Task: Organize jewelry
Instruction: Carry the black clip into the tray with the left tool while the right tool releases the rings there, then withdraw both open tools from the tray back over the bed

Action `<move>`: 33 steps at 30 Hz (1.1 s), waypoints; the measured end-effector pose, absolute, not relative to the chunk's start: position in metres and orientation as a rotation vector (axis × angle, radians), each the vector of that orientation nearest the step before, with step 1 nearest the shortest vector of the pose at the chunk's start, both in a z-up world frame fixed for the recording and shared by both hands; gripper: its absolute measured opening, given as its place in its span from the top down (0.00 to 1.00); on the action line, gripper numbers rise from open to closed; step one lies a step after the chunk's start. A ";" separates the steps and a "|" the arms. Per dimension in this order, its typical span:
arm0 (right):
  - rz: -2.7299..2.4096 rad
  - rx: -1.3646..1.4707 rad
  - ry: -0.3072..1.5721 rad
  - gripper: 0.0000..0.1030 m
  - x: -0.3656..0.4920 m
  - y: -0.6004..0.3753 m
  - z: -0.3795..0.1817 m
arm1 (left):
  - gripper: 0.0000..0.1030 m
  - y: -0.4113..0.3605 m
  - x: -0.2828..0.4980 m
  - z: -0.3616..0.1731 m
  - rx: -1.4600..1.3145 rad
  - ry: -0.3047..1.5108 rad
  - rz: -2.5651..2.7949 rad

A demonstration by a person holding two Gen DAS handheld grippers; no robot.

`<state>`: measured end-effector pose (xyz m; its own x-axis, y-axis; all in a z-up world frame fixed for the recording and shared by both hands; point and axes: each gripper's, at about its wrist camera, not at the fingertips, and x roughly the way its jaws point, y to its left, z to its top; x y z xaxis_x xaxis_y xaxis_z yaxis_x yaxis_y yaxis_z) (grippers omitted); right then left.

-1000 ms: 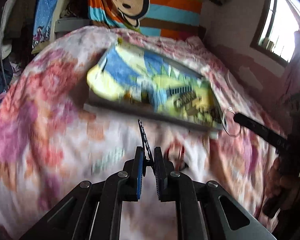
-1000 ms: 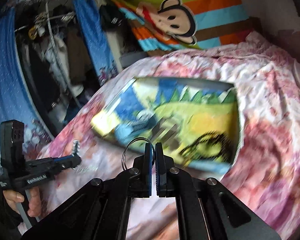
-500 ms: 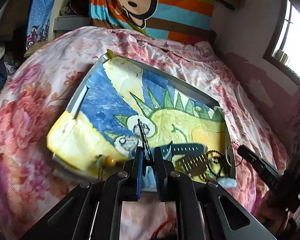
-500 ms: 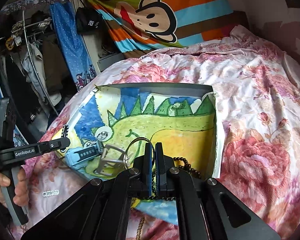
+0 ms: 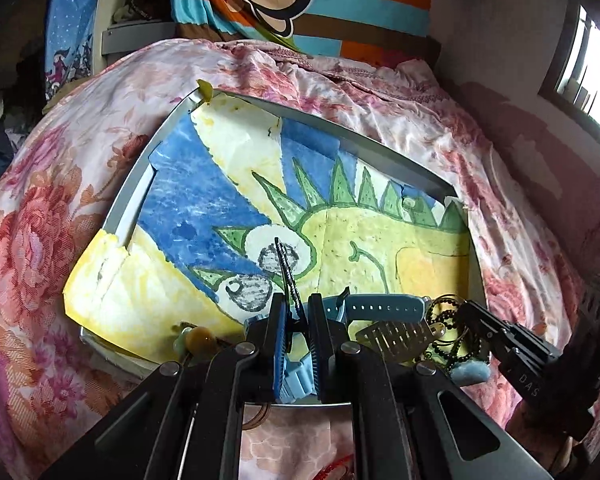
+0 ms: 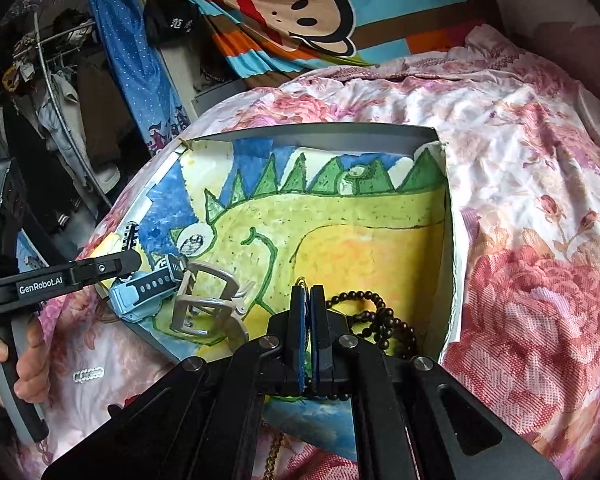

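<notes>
A grey tray (image 5: 128, 196) lined with a dinosaur drawing lies on the flowered bed; it also shows in the right wrist view (image 6: 380, 130). In it lie a blue watch (image 6: 148, 290), a beige claw clip (image 6: 208, 304) and a dark bead string (image 6: 384, 322). My left gripper (image 5: 298, 312) is shut on a thin black toothed hair clip (image 5: 285, 268), held above the tray's near edge. My right gripper (image 6: 309, 292) is shut over the beads, with only a small glint at its tips; whether it holds anything cannot be told.
A small silver piece (image 6: 87, 375) lies on the quilt left of the tray. An amber bead item (image 5: 198, 338) lies at the tray's near edge. A striped monkey blanket (image 6: 300, 8) hangs behind the bed. A clothes rack (image 6: 60, 80) stands at left, a window (image 5: 592, 60) at right.
Both grippers have moved forward over the tray. The metal ring seen at my right gripper's tips earlier no longer shows. The left still holds the hair clip.
</notes>
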<state>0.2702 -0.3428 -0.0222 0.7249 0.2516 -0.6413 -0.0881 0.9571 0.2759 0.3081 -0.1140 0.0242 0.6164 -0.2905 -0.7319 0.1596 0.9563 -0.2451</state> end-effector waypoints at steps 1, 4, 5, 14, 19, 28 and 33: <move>0.186 0.234 0.746 0.97 0.270 -0.343 -0.023 | 0.90 -0.114 0.308 0.025 -0.159 0.868 -0.256; 0.174 0.228 0.761 0.97 0.269 -0.346 -0.022 | 0.88 -0.115 0.308 0.025 -0.157 0.888 -0.248; 0.174 0.229 0.762 0.96 0.267 -0.347 -0.021 | 0.87 -0.115 0.307 0.025 -0.157 0.893 -0.247; 0.143 0.197 0.707 0.56 0.236 -0.352 0.008 | 0.33 -0.106 0.281 0.043 -0.208 0.836 -0.234; 0.119 0.193 0.643 0.38 0.201 -0.354 0.028 | 0.14 -0.102 0.257 0.058 -0.213 0.797 -0.227; 0.108 0.178 0.444 0.06 0.129 -0.343 0.074 | 0.01 -0.092 0.194 0.088 -0.184 0.638 -0.218; 0.098 0.143 0.377 0.02 0.094 -0.329 0.086 | 0.00 -0.087 0.155 0.100 -0.113 0.544 -0.211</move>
<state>0.0941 -0.3286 0.0863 0.9251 0.1214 -0.3598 -0.0682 0.9852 0.1570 0.1550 -0.0873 0.1000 0.8351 -0.2281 -0.5007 0.1686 0.9723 -0.1617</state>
